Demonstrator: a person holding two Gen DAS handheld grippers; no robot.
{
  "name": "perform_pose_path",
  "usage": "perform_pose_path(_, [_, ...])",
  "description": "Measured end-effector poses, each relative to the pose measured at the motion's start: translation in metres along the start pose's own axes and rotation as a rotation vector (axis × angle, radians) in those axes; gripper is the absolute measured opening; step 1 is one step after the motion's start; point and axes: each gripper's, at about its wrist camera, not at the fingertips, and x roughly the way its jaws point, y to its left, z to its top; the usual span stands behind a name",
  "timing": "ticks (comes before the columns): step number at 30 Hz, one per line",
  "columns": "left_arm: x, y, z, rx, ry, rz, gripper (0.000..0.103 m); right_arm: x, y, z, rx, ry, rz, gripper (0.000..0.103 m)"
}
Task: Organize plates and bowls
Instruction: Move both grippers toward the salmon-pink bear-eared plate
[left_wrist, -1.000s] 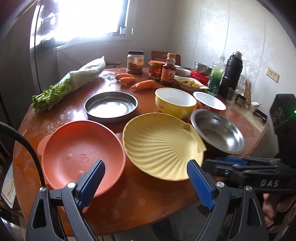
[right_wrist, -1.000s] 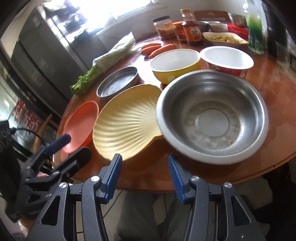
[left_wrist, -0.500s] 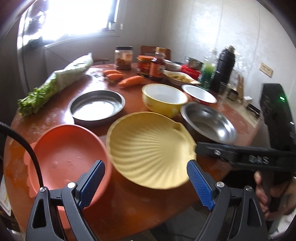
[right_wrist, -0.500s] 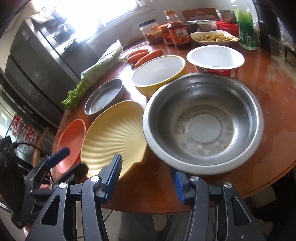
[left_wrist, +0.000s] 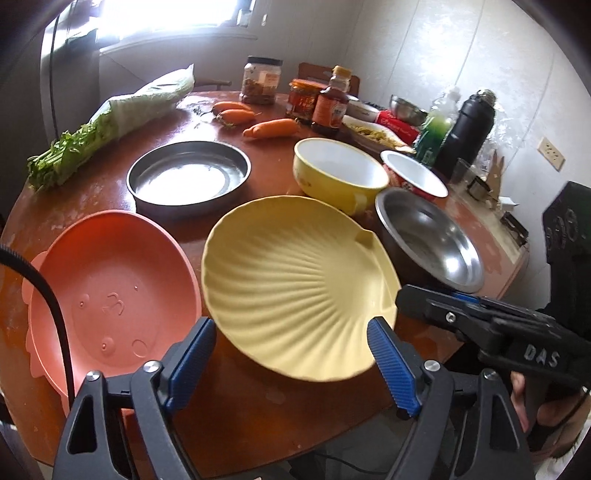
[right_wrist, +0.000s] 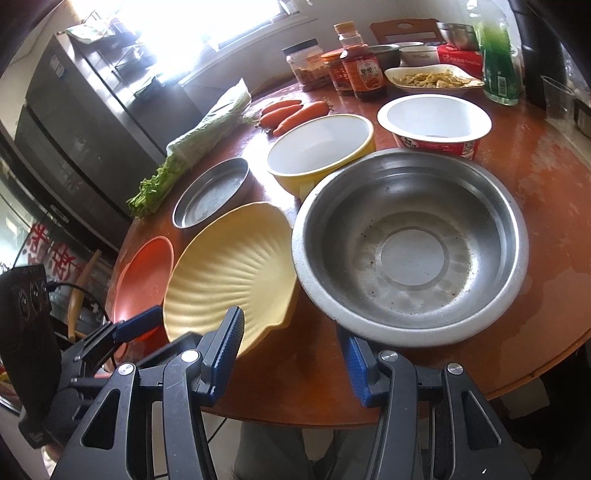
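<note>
A yellow shell-shaped plate (left_wrist: 295, 280) lies near the table's front edge, and its near rim sits between the fingers of my left gripper (left_wrist: 291, 354). Those jaws are closing, but the pads do not press on the plate. An orange plate (left_wrist: 110, 295) lies to its left and a steel bowl (left_wrist: 432, 240) to its right. My right gripper (right_wrist: 291, 339) stands open just in front of the steel bowl (right_wrist: 410, 251), its right fingertip tucked under the rim. Behind these stand a round steel pan (left_wrist: 188, 177), a yellow bowl (left_wrist: 340, 173) and a red-and-white bowl (left_wrist: 413, 173).
Celery in a bag (left_wrist: 110, 125), carrots (left_wrist: 271, 127), jars and a sauce bottle (left_wrist: 330, 105), a dish of food (right_wrist: 432, 77), a green bottle (right_wrist: 498, 62) and a black flask (left_wrist: 469, 129) crowd the back of the round wooden table (left_wrist: 258, 398). A hand (left_wrist: 524, 402) holds the right gripper.
My left gripper has come closer to the shell plate and lower, and its jaws have narrowed a little. The right gripper has hardly moved.
</note>
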Motion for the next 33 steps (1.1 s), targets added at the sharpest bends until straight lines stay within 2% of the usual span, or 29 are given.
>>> perform_pose_path(3, [0.002, -0.001, 0.002, 0.009, 0.007, 0.033, 0.08, 0.003, 0.003, 0.001, -0.014, 0.001, 0.008, 0.054])
perform_pose_path(6, [0.003, -0.001, 0.003, 0.014, 0.009, 0.036, 0.08, 0.007, 0.006, 0.003, -0.028, 0.01, 0.015, 0.051])
perform_pose_path(10, [0.005, -0.001, 0.005, 0.025, 0.018, 0.03, 0.08, 0.012, 0.011, 0.005, -0.044, 0.02, 0.048, 0.043])
perform_pose_path(19, [0.006, -0.001, 0.007, 0.039, 0.043, 0.032, 0.077, 0.015, 0.014, 0.006, -0.056, 0.025, 0.009, 0.037])
perform_pose_path(33, [-0.003, -0.011, -0.012, 0.045, 0.065, 0.019, 0.074, 0.003, 0.022, -0.01, -0.102, 0.043, -0.008, 0.034])
